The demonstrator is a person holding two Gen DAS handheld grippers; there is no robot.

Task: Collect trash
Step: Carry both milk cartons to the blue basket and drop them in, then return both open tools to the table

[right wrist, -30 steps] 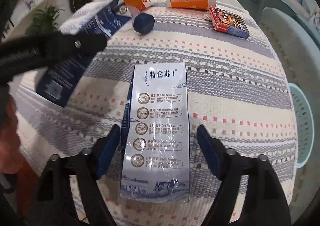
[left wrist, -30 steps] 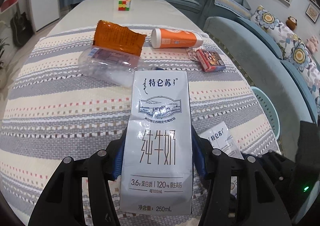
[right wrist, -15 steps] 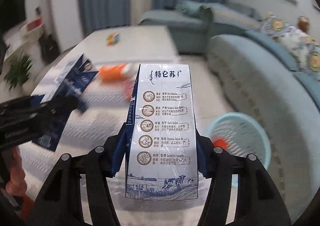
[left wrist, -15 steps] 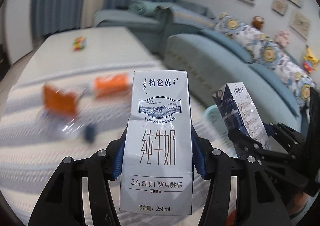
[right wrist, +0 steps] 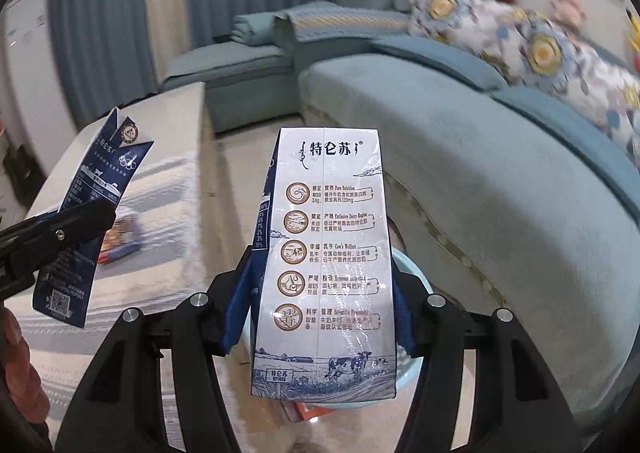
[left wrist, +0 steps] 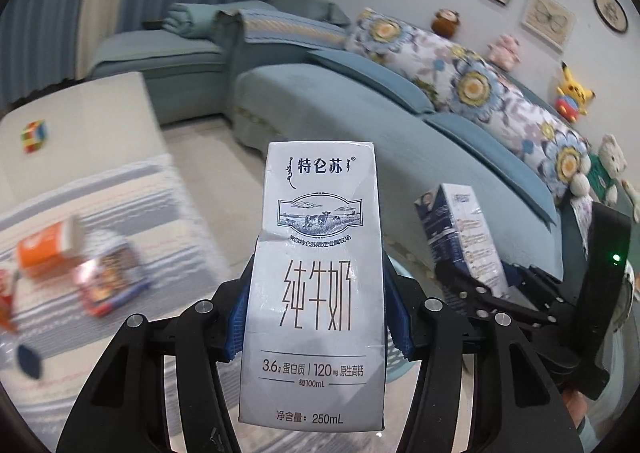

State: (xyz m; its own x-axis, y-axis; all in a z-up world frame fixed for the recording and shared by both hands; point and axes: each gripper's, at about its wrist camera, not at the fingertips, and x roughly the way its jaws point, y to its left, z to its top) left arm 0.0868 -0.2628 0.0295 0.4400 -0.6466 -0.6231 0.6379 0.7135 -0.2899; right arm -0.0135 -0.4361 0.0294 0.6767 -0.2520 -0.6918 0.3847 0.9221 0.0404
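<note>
My left gripper point(left wrist: 316, 317) is shut on a white milk carton point(left wrist: 316, 285), held upright in the air. My right gripper point(right wrist: 320, 317) is shut on a second milk carton point(right wrist: 326, 265), also lifted. Each carton shows in the other view: the right one in the left wrist view point(left wrist: 460, 241), the left one in the right wrist view point(right wrist: 88, 221). A light blue trash basket point(right wrist: 416, 285) sits on the floor behind and below the right carton, mostly hidden by it. Both cartons are off the table, towards the sofa.
The table with its striped cloth point(left wrist: 120, 221) lies to the left, with an orange-and-white bottle point(left wrist: 48, 245), a small red box point(left wrist: 112, 285) and a colour cube point(left wrist: 34, 135). A blue sofa point(left wrist: 360, 109) with floral cushions fills the right side.
Both grippers lifted their cartons off the table and swung right, towards the sofa and basket. The right gripper closed on its carton, which was lying flat on the cloth before.
</note>
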